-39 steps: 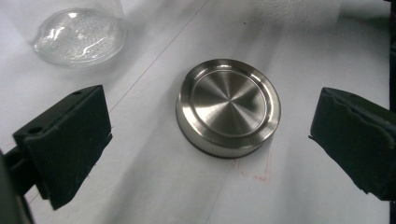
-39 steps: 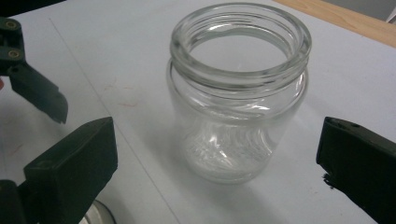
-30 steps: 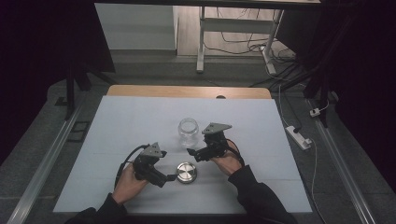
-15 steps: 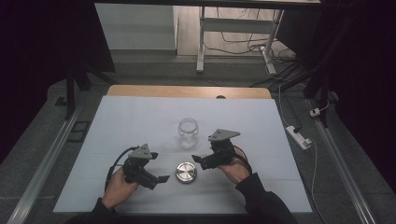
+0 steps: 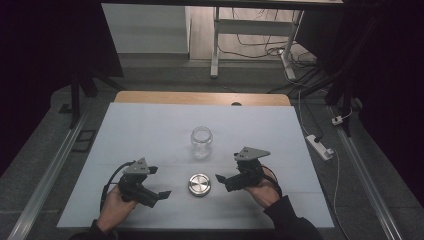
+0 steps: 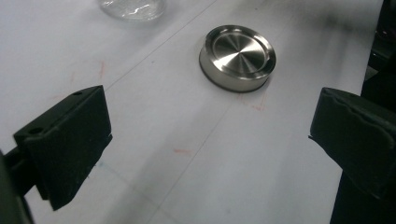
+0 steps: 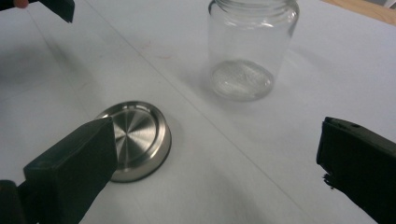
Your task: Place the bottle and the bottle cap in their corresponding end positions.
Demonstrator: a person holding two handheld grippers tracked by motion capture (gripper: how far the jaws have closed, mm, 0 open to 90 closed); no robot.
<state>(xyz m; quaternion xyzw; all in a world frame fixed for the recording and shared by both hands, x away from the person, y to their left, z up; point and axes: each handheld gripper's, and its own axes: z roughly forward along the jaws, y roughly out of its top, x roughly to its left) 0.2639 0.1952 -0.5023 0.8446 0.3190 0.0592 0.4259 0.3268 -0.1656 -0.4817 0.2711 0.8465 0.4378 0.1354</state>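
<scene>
My fingers are spread wide on both sides and hold nothing. My left gripper (image 5: 156,182) sits just left of the shiny metal lid (image 5: 199,184), and my right gripper (image 5: 224,182) sits just right of it. The lid lies flat on the white table (image 5: 150,130). The empty glass jar (image 5: 202,142) stands upright behind it, open on top.

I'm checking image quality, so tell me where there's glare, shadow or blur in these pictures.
High view: table evenly lit, surroundings dark. Left gripper view: metal lid sharp with radial sheen, near jaws soft, dark shadow at top right. Right gripper view: glass jar slightly hazy, its pale shadow on the table, jaws blurred.
</scene>
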